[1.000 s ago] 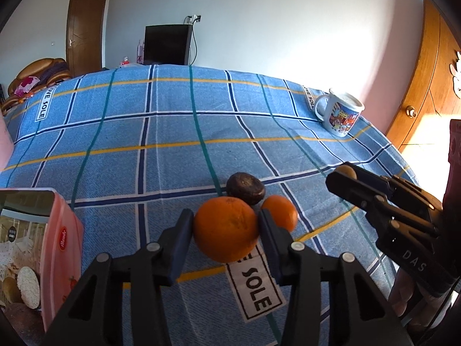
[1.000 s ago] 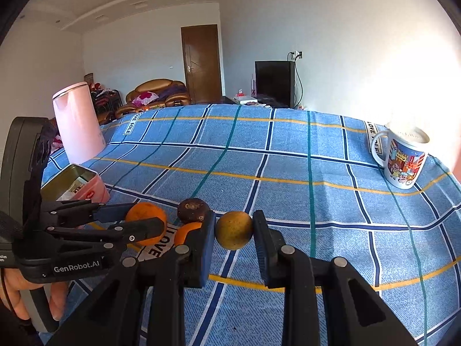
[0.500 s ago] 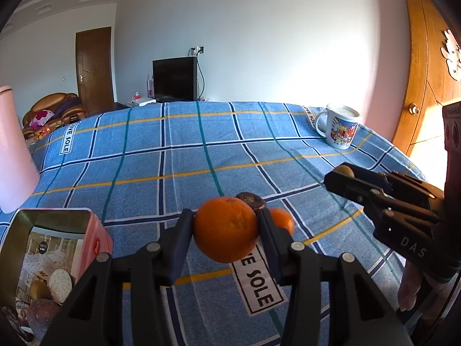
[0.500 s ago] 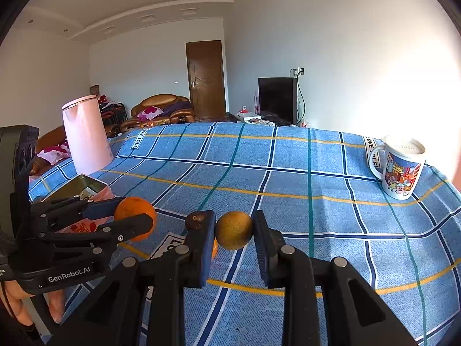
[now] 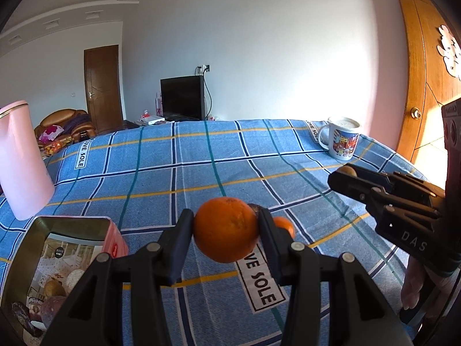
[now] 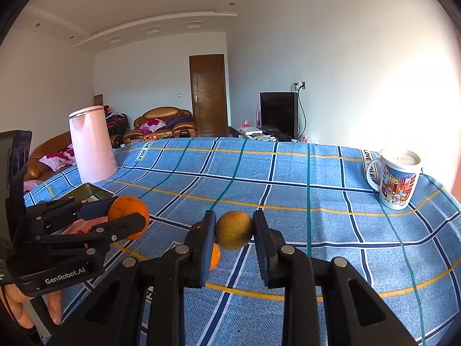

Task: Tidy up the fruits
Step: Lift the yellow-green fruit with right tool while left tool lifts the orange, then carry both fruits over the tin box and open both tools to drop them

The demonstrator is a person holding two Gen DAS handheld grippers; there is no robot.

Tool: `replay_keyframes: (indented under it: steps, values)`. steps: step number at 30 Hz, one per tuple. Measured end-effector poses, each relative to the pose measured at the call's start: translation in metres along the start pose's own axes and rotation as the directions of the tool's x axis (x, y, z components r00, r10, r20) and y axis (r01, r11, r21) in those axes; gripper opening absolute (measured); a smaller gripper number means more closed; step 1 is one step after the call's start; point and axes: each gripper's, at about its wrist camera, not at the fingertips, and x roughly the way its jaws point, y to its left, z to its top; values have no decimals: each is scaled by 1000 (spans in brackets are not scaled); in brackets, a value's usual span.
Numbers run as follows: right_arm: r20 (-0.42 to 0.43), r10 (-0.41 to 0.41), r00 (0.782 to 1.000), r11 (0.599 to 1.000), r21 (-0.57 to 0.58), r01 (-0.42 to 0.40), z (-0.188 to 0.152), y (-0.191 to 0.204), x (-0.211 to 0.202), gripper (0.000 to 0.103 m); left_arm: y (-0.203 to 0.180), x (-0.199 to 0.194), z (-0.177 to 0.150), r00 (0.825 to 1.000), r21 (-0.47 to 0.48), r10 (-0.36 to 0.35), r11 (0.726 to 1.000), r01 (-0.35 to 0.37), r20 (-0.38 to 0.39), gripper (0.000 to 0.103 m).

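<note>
Left wrist view: the left gripper (image 5: pixel 226 235) is clamped on one orange (image 5: pixel 225 233) at frame centre, with two more fruits half hidden behind it.

Right wrist view: the right gripper (image 6: pixel 234 230) grips one yellowish fruit (image 6: pixel 234 229) above the blue cloth (image 6: pixel 317 190); one small orange (image 6: pixel 215 256) lies lower left.

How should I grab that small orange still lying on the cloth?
Take the small orange across its widest middle, coming down from above. It is round, so only a grip across the middle will hold, and the dark fruit sits close beside it, leaving the top the clearest way in.
</note>
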Motion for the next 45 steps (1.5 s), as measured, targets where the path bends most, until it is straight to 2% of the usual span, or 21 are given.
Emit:
replay_keyframes:
  steps: [22, 31, 38, 45]
  values:
    - [107, -5, 994, 999, -32, 9, -2, 7, -21, 28, -3, -24, -3, 992, 19, 53, 998, -55, 113, 48]
    - [128, 30, 991, 999, -46, -24, -3, 17, -27, 28, -5, -36, -6, 986, 45, 69, 996, -77, 152, 48]
    - [84, 77, 994, 995, -64, -71, 0, 40, -14, 28, 17, -47, -9, 984, 6, 89, 996, -91, 152, 48]
    - [53, 166, 985, 982, -97, -160, 9, 80, 1, 28, 60, -65, -12, 979, -67, 139, 989, -130, 147, 48]
